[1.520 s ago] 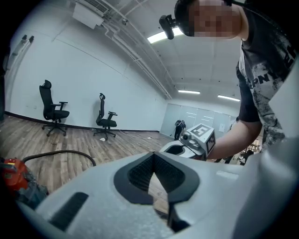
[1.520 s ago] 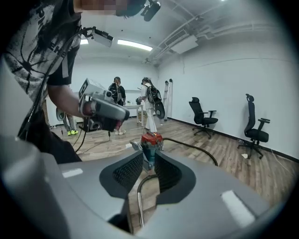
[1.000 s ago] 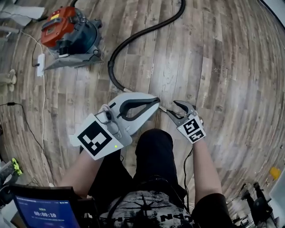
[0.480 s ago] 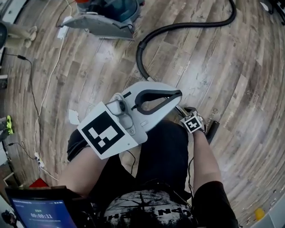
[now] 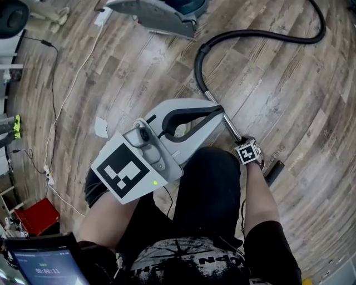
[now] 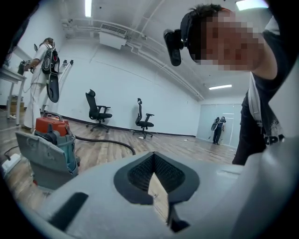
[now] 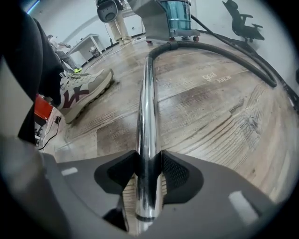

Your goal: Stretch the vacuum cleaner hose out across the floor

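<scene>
The black vacuum hose point(image 5: 261, 34) curves over the wooden floor from the vacuum cleaner point(image 5: 161, 11) and ends in a chrome tube point(image 5: 228, 123). My right gripper point(image 5: 243, 143) points steeply down at the floor. Its jaws have just been closing, and the pads now lie against both sides of the chrome tube point(image 7: 145, 107) near its free end. The hose point(image 7: 219, 51) bends away behind it. My left gripper point(image 5: 218, 111) hovers above the tube, shut and holding nothing. In the left gripper view its fingertips point(image 6: 156, 179) meet, with the vacuum cleaner point(image 6: 49, 144) to the left.
A white cable point(image 5: 72, 83) and a paper scrap point(image 5: 100, 127) lie on the floor at the left. My shoe point(image 7: 81, 91) is beside the tube. Office chairs point(image 6: 98, 112) and another person point(image 6: 44, 70) are across the room. A red box point(image 5: 36, 217) sits at the lower left.
My right gripper has dropped from beside the left one down to the floor and now straddles the chrome tube. The left gripper has come lower and turned a little.
</scene>
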The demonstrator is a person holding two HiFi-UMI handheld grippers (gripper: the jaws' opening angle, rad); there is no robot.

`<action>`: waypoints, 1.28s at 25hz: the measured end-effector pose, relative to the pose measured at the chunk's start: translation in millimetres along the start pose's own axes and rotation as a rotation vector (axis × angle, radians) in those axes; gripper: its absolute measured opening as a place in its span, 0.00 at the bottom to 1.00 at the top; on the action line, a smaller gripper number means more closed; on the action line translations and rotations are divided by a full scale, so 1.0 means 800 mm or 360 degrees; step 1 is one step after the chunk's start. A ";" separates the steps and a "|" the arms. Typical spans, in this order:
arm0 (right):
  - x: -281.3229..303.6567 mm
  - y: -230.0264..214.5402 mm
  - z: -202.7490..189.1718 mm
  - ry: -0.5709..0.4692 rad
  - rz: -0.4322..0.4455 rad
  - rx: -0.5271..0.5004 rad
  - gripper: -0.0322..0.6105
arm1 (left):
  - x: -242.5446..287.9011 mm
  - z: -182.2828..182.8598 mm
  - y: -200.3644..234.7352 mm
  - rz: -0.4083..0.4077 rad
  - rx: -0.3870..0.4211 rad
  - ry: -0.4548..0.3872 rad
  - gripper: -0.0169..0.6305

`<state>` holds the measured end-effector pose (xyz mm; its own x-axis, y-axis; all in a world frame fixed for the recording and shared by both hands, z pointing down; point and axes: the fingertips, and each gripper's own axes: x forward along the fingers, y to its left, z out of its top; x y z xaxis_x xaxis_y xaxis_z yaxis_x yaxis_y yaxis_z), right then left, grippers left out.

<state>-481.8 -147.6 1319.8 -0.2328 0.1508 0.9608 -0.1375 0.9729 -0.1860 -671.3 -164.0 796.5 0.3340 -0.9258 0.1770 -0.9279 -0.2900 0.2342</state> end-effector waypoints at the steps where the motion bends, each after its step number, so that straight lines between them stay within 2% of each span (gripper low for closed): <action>1: 0.000 0.000 0.003 -0.0018 -0.0024 -0.0005 0.33 | -0.002 -0.001 0.003 0.0014 -0.0007 0.0006 0.03; 6: 0.003 -0.002 0.001 -0.0046 -0.0109 -0.0025 0.33 | -0.003 0.000 0.007 0.0031 -0.0004 -0.0006 0.03; 14: -0.001 0.003 0.008 0.0046 0.0014 -0.0025 0.32 | -0.004 -0.008 0.015 0.0045 -0.0069 0.0021 0.03; 18: -0.008 0.001 0.001 0.0112 0.0010 -0.0015 0.32 | 0.001 -0.016 0.001 0.0027 -0.0053 0.0046 0.03; 21: -0.017 -0.006 0.001 0.0075 -0.0004 -0.0040 0.32 | 0.003 -0.034 -0.019 0.0023 -0.0025 0.0114 0.03; 24: -0.032 -0.010 -0.013 0.0154 -0.0003 -0.0013 0.32 | 0.004 -0.058 -0.022 0.0037 -0.0014 0.0216 0.03; 25: -0.039 -0.010 -0.008 0.0128 0.0003 -0.0033 0.32 | 0.004 -0.068 -0.021 0.0051 -0.0066 0.0247 0.03; 29: -0.073 -0.022 -0.005 0.0139 -0.0005 -0.0090 0.32 | 0.004 -0.124 -0.002 0.0153 -0.0424 0.0384 0.03; 32: -0.096 -0.027 0.008 0.0115 -0.0018 -0.0102 0.32 | 0.017 -0.166 0.013 0.0164 -0.0581 0.0497 0.03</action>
<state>-466.8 -181.3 1248.5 -0.1612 0.1499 0.9755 -0.0773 0.9835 -0.1639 -654.8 -147.2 927.9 0.3292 -0.8121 0.4818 -0.8588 -0.0454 0.5102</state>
